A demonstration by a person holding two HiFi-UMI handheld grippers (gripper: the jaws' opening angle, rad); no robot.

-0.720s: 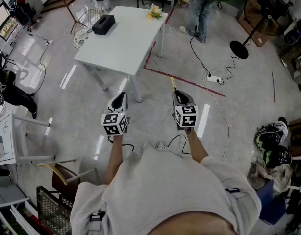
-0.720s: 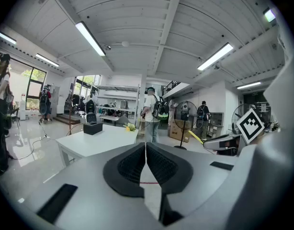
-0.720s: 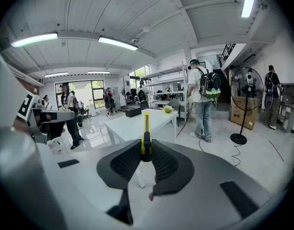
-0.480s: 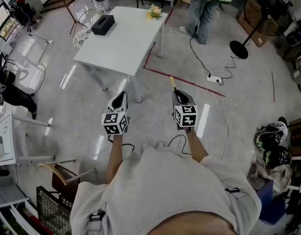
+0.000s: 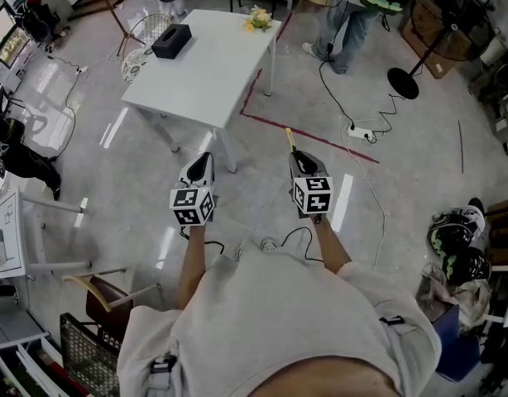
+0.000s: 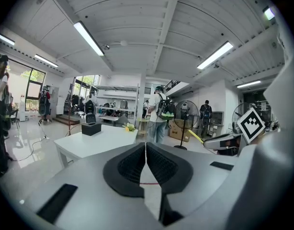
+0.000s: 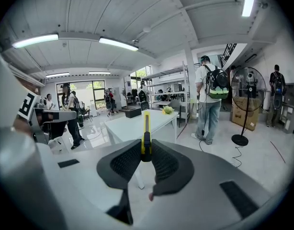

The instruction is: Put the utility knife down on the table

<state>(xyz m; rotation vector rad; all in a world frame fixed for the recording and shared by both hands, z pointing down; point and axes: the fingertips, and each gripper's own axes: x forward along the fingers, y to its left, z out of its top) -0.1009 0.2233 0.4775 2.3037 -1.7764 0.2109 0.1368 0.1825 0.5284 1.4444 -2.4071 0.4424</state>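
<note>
A: Fingers (image 7: 127, 163) of the right gripper (image 7: 146, 146): how are they found?
B: They are clamped on the utility knife (image 7: 146, 128), which is held on edge between the pads, its yellow and black body pointed forward past the tips.
A: And the left gripper (image 6: 145, 152)?
B: Its jaws are pressed together, and nothing is held between them.
A: Where is the knife seen in relation to the table (image 5: 206, 73)?
B: It is held in the air above the floor, well short of the white table, which is seen ahead and to the left. A black box (image 5: 172, 41) and yellow flowers (image 5: 260, 19) are set on the far part of the tabletop.
</note>
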